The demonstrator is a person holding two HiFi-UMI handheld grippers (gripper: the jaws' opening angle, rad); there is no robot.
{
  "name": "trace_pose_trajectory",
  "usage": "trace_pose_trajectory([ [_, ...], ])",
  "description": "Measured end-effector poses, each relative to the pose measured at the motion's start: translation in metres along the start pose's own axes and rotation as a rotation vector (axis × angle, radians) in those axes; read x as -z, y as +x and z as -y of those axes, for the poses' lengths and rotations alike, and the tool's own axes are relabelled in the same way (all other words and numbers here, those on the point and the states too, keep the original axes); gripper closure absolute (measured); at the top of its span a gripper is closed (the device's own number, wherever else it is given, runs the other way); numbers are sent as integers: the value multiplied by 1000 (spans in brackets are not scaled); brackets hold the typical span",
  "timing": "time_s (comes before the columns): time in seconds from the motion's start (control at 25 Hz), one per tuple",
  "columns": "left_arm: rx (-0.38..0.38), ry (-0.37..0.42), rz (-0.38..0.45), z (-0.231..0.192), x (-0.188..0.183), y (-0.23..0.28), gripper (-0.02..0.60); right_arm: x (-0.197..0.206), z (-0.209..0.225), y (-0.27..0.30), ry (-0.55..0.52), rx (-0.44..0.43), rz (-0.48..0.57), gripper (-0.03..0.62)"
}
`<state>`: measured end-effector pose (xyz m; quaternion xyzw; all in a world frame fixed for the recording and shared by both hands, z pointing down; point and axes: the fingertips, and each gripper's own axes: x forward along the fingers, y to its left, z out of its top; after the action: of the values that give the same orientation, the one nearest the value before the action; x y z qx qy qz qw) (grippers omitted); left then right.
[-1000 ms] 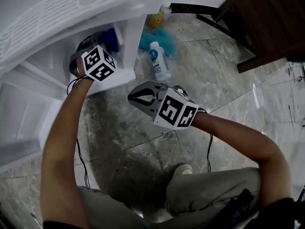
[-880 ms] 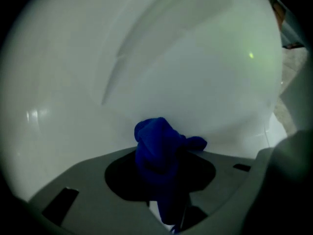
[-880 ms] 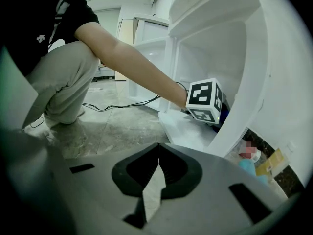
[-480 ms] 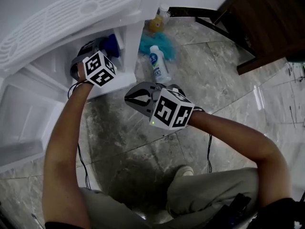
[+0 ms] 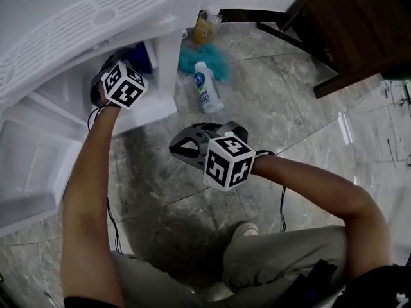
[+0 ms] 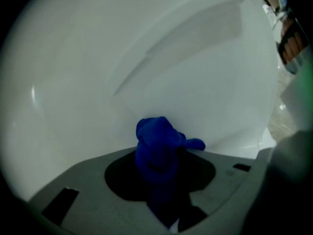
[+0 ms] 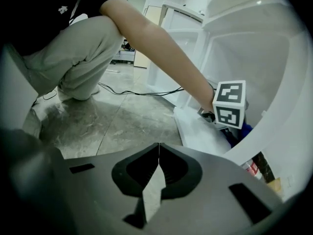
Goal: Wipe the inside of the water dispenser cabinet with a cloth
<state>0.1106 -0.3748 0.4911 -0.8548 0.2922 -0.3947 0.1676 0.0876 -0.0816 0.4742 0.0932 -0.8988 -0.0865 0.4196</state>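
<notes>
The white water dispenser cabinet [image 5: 168, 50] stands open at the upper left of the head view. My left gripper [image 6: 159, 163] reaches inside it, shut on a bunched blue cloth [image 6: 157, 143] that sticks out past the jaws and lies against the white inner wall [image 6: 146, 58]. In the head view, only its marker cube [image 5: 122, 84] and a bit of the blue cloth [image 5: 142, 58] show at the cabinet mouth. My right gripper [image 5: 174, 146] hovers over the floor outside the cabinet. Its jaws are shut with nothing between them [image 7: 158, 150].
On the marble floor beside the cabinet lie a white bottle [image 5: 203, 90], a teal cloth [image 5: 191, 59] and a yellowish bottle [image 5: 204, 27]. The cabinet's open door [image 5: 32, 165] stands at the left. Dark wooden furniture [image 5: 359, 24] fills the upper right. A black cable [image 5: 112, 217] trails by the person's knee.
My right gripper has drifted lower in the head view and rolled, turning its cube. The left gripper stays inside the cabinet with the cloth and has rolled slightly.
</notes>
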Motion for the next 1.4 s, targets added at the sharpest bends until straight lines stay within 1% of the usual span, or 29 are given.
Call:
trace_pose_trajectory([
  [0.08,-5,-70,35,-2,-7,-10,428,-3,-8,4,-59,-25,-17,595],
  [0.12,-22,-110,69,-6,-13,-17,428,-3,-12,7,-109,-40,-31,595],
  [0.2,-71,-217,159,-21,-27,-35,428,-5,-19,13,-205,-66,-59,595],
  [0.24,-93,-270,204,-29,-34,-44,428,-5,-22,16,-234,-76,-67,595],
  [0.28,-111,-305,242,-37,-41,-54,428,-7,-24,18,-250,-86,-71,595],
  [0.44,-166,-340,341,-58,-65,-89,428,-12,-28,26,-290,-118,-82,595],
  [0.52,-204,-373,408,-68,-78,-108,428,-17,-29,31,-311,-137,-87,595],
  [0.6,-224,-424,489,-74,-96,-127,428,-21,-27,35,-352,-146,-97,595],
  [0.72,-247,-503,585,-73,-117,-146,428,-22,-27,40,-478,-140,-142,595],
  [0.8,-292,-589,656,-77,-122,-158,428,-22,-33,43,-521,-143,-155,595],
  [0.84,-323,-614,679,-81,-126,-163,428,-19,-37,44,-534,-149,-162,595],
  [0.92,-379,-618,695,-89,-134,-167,428,-12,-43,42,-553,-159,-177,595],
  [0.96,-393,-618,698,-93,-137,-167,428,-8,-46,40,-552,-163,-182,595],
  [1.08,-430,-614,704,-103,-139,-165,430,4,-51,33,-505,-179,-191,595],
  [1.2,-466,-641,710,-111,-137,-159,430,13,-46,26,-479,-163,-206,595],
  [1.28,-461,-675,714,-119,-134,-151,430,17,-46,22,-462,-160,-210,595],
  [1.4,-390,-715,764,-131,-135,-145,430,23,-53,19,-444,-177,-218,595],
])
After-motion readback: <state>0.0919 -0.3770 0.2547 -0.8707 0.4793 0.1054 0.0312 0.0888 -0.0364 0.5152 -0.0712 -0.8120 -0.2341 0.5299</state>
